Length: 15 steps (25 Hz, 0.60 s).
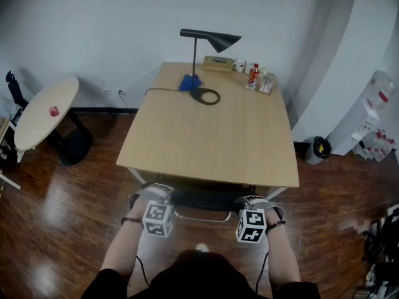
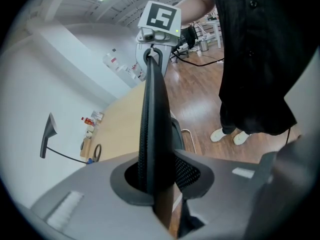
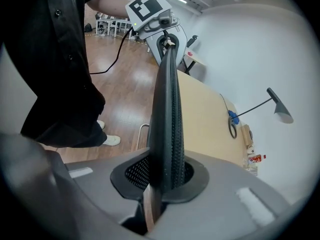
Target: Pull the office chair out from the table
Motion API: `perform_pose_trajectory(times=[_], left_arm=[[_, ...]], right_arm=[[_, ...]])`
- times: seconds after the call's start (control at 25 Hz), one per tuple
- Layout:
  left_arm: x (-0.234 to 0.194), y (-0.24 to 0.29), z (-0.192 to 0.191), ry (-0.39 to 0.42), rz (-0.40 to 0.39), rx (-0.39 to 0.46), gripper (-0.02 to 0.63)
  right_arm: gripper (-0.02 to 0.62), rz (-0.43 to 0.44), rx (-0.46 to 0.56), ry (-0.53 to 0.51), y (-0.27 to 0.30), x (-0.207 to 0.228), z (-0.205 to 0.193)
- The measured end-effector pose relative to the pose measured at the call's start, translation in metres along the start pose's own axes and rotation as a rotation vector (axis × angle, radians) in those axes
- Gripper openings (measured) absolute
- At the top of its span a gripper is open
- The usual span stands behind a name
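At the table [image 1: 212,136], the chair [image 1: 206,198] back is clenched by left gripper [image 2: 156,184] and right gripper [image 3: 167,181]; the bottle [image 1: 253,75] label is illegible.

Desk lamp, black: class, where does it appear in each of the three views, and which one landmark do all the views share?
Head view: the desk lamp is at top centre, on the table's far end.
Left gripper view: the desk lamp is at far left, mid-height, against the white wall.
Right gripper view: the desk lamp is at far right, mid-height.
Shared landmark: the wooden table.
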<state>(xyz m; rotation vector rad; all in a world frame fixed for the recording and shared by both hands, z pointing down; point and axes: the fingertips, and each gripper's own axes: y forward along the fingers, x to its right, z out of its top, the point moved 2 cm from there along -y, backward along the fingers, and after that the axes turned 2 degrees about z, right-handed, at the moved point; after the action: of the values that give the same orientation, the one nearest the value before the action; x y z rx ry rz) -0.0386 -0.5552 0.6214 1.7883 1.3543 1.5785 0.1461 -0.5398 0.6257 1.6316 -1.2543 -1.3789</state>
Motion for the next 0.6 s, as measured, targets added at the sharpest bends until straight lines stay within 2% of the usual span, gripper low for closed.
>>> perform_pose_trajectory(times=[0.6], left_arm=[[0.061, -0.041, 0.023, 0.006, -0.011, 0.011, 0.087]], right_arm=[[0.061, 0.006, -0.002, 0.018, -0.028, -0.074, 0.011]])
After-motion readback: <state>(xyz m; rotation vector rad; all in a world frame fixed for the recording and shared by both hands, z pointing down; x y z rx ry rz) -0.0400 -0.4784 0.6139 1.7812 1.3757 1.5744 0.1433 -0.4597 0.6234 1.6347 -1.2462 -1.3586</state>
